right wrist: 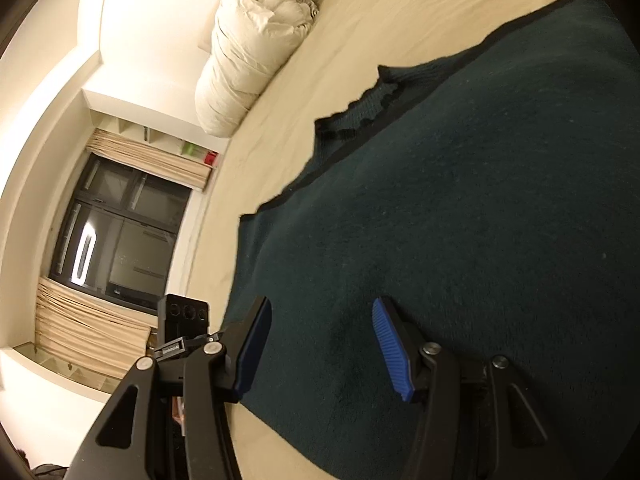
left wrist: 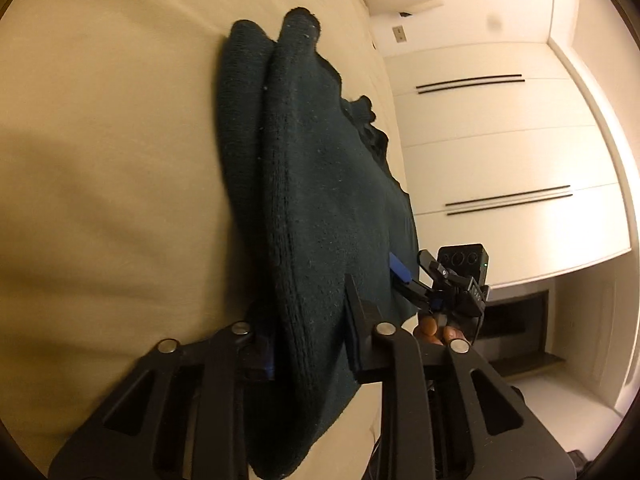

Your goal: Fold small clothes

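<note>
My left gripper [left wrist: 308, 336] pinches the dark green sweater [left wrist: 320, 208] hem at bottom centre, right gripper [right wrist: 320, 344] hovers spread, so lifting one-sided could skew the fold.

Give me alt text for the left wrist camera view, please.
The left hand-held gripper pinches the near edge of a dark green knitted garment folded lengthwise on a cream bed sheet. The right hand-held gripper reaches over the garment's right side, white wardrobe doors behind.
</note>
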`<state>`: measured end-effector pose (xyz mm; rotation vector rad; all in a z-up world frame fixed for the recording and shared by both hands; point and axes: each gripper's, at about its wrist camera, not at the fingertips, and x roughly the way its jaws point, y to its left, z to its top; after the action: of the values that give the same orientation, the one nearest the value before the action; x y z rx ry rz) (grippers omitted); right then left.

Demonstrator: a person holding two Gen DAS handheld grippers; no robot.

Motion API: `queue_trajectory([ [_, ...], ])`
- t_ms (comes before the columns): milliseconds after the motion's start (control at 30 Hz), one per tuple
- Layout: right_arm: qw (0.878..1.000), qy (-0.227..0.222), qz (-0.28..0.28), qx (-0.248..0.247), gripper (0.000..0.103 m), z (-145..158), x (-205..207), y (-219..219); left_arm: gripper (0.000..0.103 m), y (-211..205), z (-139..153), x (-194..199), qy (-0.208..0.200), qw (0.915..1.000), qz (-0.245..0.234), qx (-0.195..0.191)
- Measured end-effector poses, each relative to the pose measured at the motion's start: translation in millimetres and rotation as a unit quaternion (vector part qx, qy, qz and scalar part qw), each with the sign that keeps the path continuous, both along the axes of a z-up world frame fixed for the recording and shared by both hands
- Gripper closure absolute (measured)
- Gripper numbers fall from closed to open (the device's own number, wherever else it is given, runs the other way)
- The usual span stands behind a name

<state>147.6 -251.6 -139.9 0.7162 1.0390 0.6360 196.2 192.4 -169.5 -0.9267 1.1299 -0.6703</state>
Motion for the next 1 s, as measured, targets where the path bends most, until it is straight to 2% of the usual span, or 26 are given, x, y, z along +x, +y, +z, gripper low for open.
queue_trajectory([
  [133, 1.000, 0.001, 0.005, -0.025, 0.046, 1, 1, 6, 0.084, 0, 9, -9, -0.001, 0.9998, 0.016, 0.011],
  [233, 1.000, -0.002, 0.004, -0.026, 0.045, 4, -1, 6, 0.084, -6, 20, -12, -0.004, 0.9995, 0.028, 0.018],
  [333, 1.000, -0.003, 0.005, -0.017, 0.045, 7, -3, 1, 0.085, -13, 42, -15, -0.022, 0.9985, 0.032, 0.038],
  [433, 1.000, -0.006, 0.007, 0.003, 0.044, 12, -5, -8, 0.085, -39, 75, -11, -0.054, 0.9954, 0.023, 0.076],
  [500, 1.000, -0.010, 0.005, 0.021, 0.044, 19, -5, -16, 0.085, -71, 99, -6, -0.082, 0.9921, 0.010, 0.095],
  [600, 0.997, -0.017, -0.005, 0.070, 0.039, 32, -2, -41, 0.085, -130, 120, -1, -0.115, 0.9863, -0.017, 0.117],
  [733, 0.994, -0.022, -0.006, 0.103, 0.026, 46, 8, -65, 0.085, -211, 112, -2, -0.134, 0.9719, -0.059, 0.185],
  [767, 0.994, -0.019, -0.002, 0.106, 0.024, 49, 11, -68, 0.085, -234, 105, -3, -0.138, 0.9648, -0.070, 0.213],
  [867, 0.995, -0.011, 0.023, 0.092, 0.023, 52, 19, -69, 0.085, -271, 89, -8, -0.148, 0.9462, -0.089, 0.274],
  [1000, 0.997, -0.004, 0.037, 0.061, 0.023, 51, 21, -71, 0.084, -289, 81, -8, -0.160, 0.9327, -0.097, 0.309],
])
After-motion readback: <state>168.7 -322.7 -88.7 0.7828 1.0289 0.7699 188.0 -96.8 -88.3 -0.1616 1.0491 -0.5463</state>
